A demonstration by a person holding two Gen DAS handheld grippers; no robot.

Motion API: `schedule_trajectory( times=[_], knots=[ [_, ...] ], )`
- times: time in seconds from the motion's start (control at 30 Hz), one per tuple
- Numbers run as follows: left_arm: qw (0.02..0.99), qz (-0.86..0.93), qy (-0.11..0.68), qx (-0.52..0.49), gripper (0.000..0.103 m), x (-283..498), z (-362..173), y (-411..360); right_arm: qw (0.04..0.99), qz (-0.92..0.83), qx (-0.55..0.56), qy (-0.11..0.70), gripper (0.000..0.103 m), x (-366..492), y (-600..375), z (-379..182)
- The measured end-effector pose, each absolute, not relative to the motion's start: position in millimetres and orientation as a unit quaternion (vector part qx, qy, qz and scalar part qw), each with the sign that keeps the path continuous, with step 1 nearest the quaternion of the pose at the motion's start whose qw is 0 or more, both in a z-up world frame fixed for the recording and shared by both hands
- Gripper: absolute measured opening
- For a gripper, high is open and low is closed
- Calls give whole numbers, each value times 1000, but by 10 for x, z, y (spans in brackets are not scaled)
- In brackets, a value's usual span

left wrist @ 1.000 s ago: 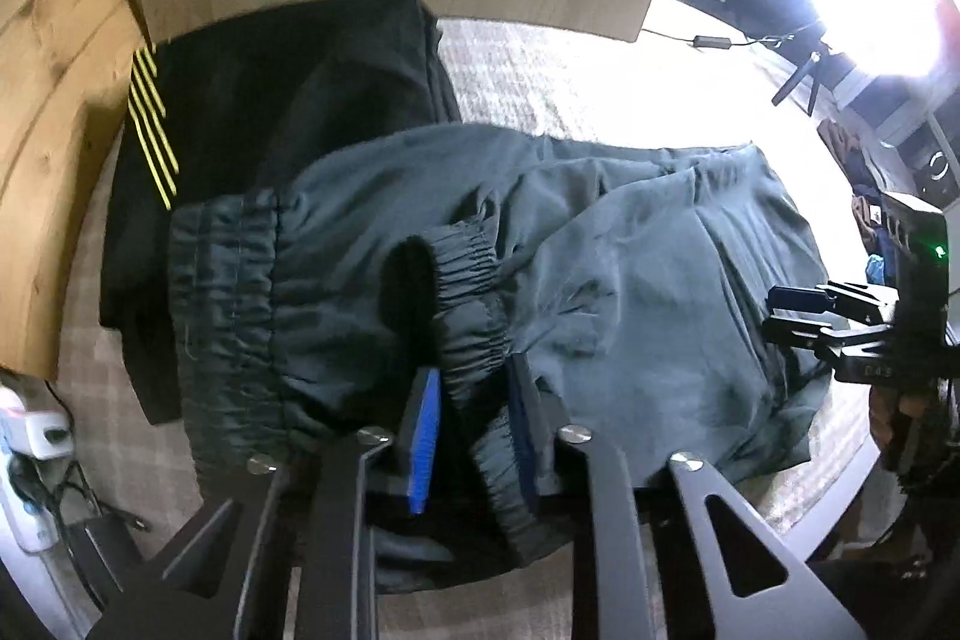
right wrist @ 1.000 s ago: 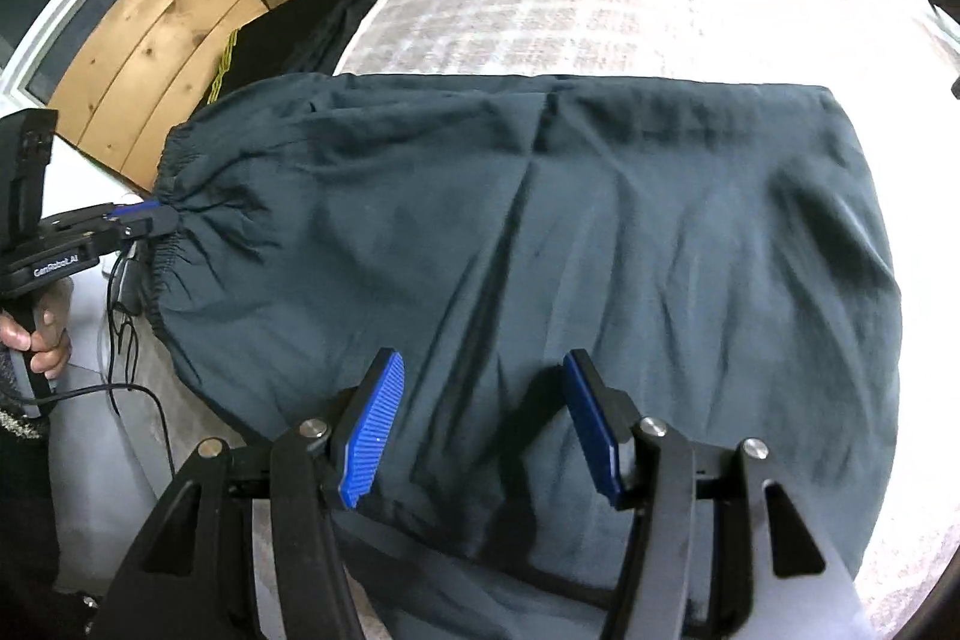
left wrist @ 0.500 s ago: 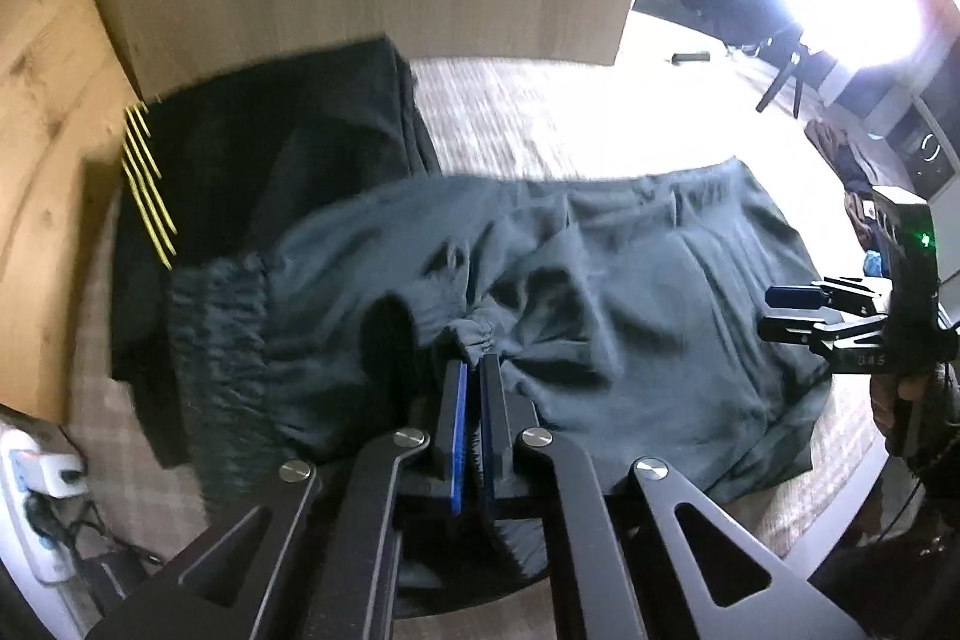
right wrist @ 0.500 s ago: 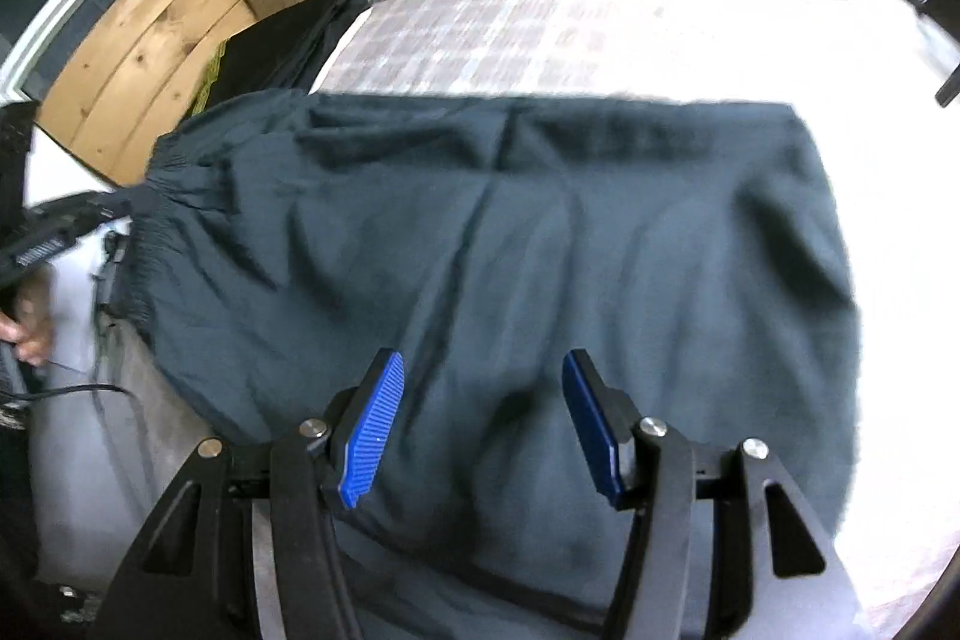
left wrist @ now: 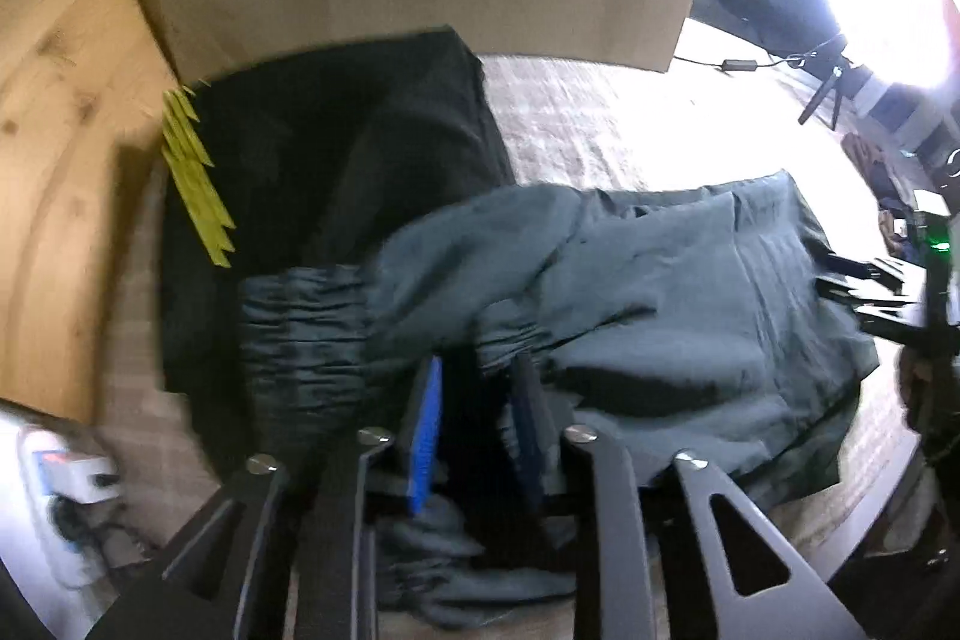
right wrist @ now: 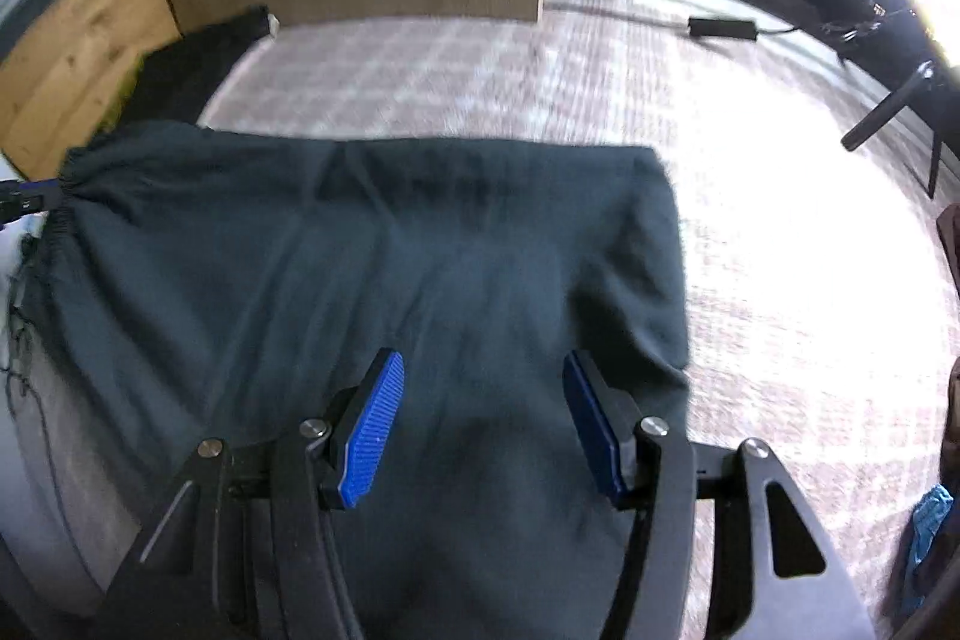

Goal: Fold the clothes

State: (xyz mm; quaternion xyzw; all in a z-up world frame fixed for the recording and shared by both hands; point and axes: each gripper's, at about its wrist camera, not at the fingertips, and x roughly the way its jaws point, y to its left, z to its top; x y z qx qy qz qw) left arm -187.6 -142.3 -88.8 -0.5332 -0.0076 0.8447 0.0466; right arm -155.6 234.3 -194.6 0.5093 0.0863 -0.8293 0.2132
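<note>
Opening off the cuff [left wrist: 510, 334] it pinched, left gripper [left wrist: 477, 430]; right gripper [right wrist: 483, 421] unchanged, released

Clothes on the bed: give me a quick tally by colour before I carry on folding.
Dark grey-green trousers, spread flat with an elastic cuff at the left gripper: 1
Black garment with yellow stripes, folded by the wooden panel: 1
Total: 2 garments
</note>
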Motion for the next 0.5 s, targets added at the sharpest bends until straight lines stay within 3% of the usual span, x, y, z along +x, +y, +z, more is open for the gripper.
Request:
schedule_trajectory(
  times=[0.2, 0.33, 0.5],
  knots=[
    [113, 855, 12, -506, 22, -1572, -640, -1000, 207, -839, 499, 71, 54, -1203, 2699, -1816],
    [180, 818, 12, -546, 24, -1629, -1121, -527, 191, -837, 510, 55, 54, -1042, 2838, -1909],
    [154, 789, 42, -593, 21, -1750, -1637, -438, 202, -800, 565, 17, 54, -1049, 3022, -2097]
  ],
)
